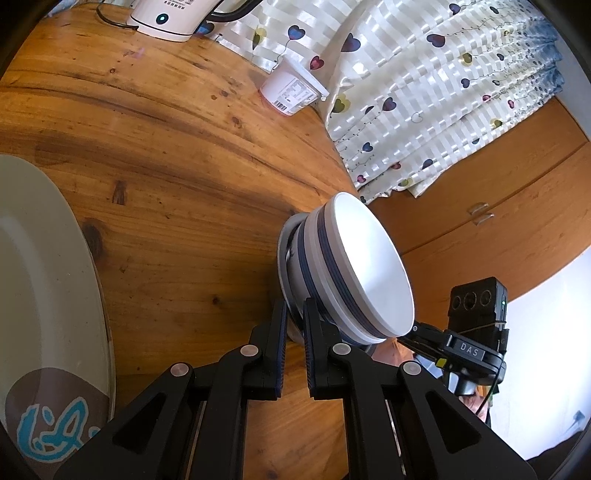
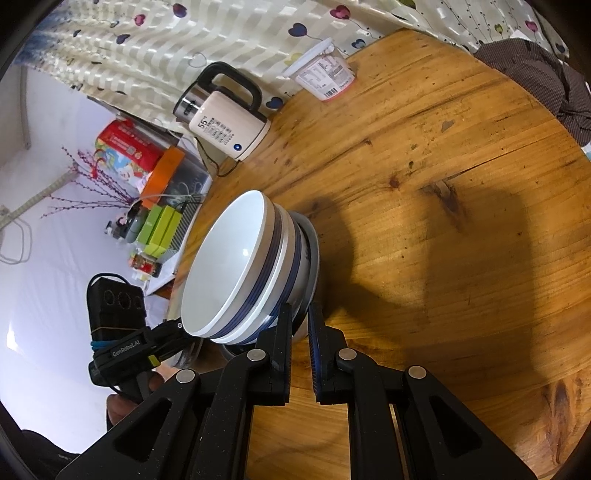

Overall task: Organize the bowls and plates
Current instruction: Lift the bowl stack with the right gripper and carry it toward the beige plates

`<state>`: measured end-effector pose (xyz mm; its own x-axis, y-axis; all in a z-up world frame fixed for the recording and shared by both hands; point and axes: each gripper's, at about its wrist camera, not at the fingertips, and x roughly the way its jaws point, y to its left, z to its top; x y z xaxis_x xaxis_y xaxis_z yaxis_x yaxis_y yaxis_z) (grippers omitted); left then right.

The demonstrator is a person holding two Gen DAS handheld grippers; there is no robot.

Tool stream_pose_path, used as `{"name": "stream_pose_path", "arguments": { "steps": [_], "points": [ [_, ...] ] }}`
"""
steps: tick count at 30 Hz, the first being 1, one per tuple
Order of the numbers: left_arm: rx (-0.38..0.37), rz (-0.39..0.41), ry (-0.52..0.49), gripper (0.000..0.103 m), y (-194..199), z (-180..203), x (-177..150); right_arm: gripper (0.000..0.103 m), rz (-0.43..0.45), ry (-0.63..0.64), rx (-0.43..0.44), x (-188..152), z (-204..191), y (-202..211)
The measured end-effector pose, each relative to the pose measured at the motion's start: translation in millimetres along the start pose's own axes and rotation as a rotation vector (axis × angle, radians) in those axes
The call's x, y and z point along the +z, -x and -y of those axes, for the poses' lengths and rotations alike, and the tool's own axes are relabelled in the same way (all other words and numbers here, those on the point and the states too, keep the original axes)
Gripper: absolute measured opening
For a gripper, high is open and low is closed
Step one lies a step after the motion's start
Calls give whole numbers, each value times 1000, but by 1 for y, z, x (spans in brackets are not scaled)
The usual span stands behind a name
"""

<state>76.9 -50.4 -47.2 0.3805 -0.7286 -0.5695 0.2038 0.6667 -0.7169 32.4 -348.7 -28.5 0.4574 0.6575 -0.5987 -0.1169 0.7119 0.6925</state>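
Two nested white bowls (image 1: 373, 266) (image 2: 225, 262) with blue bands sit on a small grey plate (image 1: 286, 258) (image 2: 314, 243) at the edge of the round wooden table (image 1: 166, 166) (image 2: 443, 166). My left gripper (image 1: 295, 308) is shut on that plate's near rim. My right gripper (image 2: 300, 310) is shut on the rim from the opposite side. Each view shows the other gripper (image 1: 410, 332) (image 2: 177, 328) reaching under the stack, its tips hidden by the bowls. I cannot tell whether the plate rests on the table or hangs just above it.
A large cream plate (image 1: 44, 288) with a brown and blue pattern lies at the left. A white electric kettle (image 1: 166, 18) (image 2: 225, 122) and a yogurt tub (image 1: 291, 92) (image 2: 325, 74) stand at the table's far side by a heart-print curtain (image 1: 443, 92). Dark cloth (image 2: 546, 85) drapes the far right edge.
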Motion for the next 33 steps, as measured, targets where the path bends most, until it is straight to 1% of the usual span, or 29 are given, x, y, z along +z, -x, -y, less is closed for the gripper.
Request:
{"name": "stream_pose_path", "arguments": {
  "steps": [11,33],
  "points": [
    [14,20,-12,7,10,3,0,9,2,19,11,3,-8,-2],
    [55,97,2,7,54,-4,-2,9,-25,96,54,11,-46,-27]
  ]
}}
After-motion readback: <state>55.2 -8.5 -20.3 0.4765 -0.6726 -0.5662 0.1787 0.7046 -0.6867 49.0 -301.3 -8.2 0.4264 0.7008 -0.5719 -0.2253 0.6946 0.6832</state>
